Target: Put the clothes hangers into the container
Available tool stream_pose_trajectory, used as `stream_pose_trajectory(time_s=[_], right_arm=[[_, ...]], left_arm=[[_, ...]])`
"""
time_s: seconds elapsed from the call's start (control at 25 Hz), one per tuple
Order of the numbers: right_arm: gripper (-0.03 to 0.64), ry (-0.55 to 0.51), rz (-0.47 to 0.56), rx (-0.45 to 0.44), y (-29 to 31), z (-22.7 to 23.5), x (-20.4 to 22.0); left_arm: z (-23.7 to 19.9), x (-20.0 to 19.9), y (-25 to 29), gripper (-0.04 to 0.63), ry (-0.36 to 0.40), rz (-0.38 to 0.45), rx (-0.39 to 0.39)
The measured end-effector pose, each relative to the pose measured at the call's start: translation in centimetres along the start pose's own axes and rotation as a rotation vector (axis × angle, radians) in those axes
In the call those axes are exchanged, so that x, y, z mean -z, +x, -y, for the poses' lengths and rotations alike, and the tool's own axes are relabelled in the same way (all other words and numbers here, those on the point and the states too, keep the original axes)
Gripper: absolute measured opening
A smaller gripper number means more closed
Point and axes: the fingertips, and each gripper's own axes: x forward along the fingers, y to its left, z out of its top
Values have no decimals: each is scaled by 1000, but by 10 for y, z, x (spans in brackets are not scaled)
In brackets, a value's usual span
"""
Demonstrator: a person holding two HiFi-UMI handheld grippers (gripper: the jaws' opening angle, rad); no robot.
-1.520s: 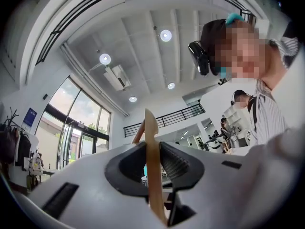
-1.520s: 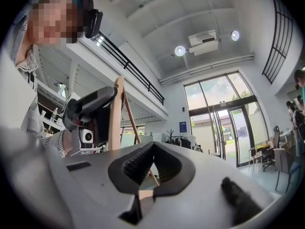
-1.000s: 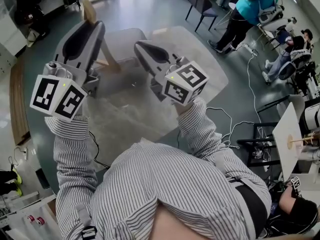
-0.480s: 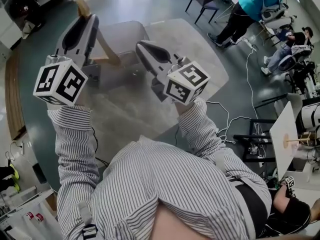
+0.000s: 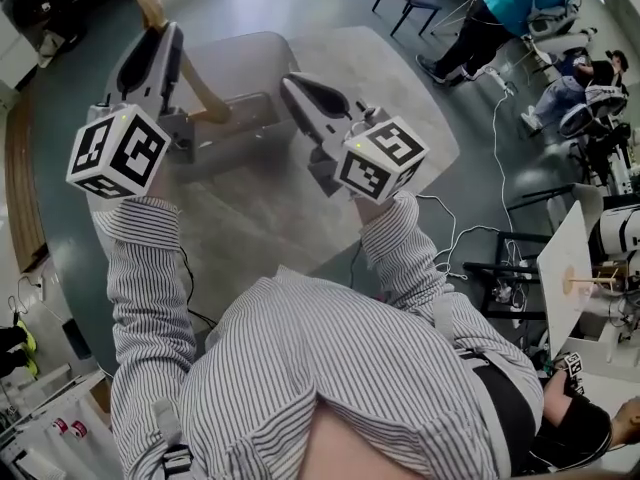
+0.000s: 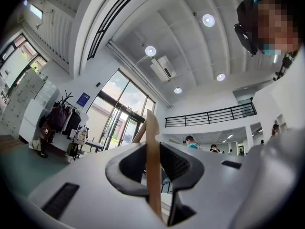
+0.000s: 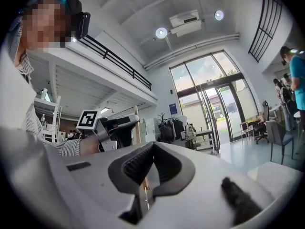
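The left gripper (image 5: 160,46) is pinching the pale wooden clothes hanger (image 5: 203,90) edge-on at eleven o'clock, over the grey translucent plastic container (image 5: 250,66). If the hanger pivots, it may snag the rim. The right gripper (image 5: 298,86) is pressed together and empty.

Open lab hall; glass doors (image 7: 209,101), mezzanine railing (image 6: 209,117), office chairs (image 7: 275,137).

Left gripper (image 5: 160,43) held forward, tipped slightly up, jaws clamped on hanger (image 5: 203,93). Right gripper (image 5: 295,86) alongside, level, jaws together, empty.
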Motion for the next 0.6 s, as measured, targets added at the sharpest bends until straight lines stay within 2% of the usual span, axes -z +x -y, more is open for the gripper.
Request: stream_pose_trajectory(time_s=[0.28, 0.6], right_arm=[[14, 0, -16, -6, 6, 1, 3], [14, 9, -32, 0, 2, 3, 10]], left_arm=[[-20, -5, 3, 94, -57, 21, -59], [-19, 9, -4, 94, 14, 55, -89]])
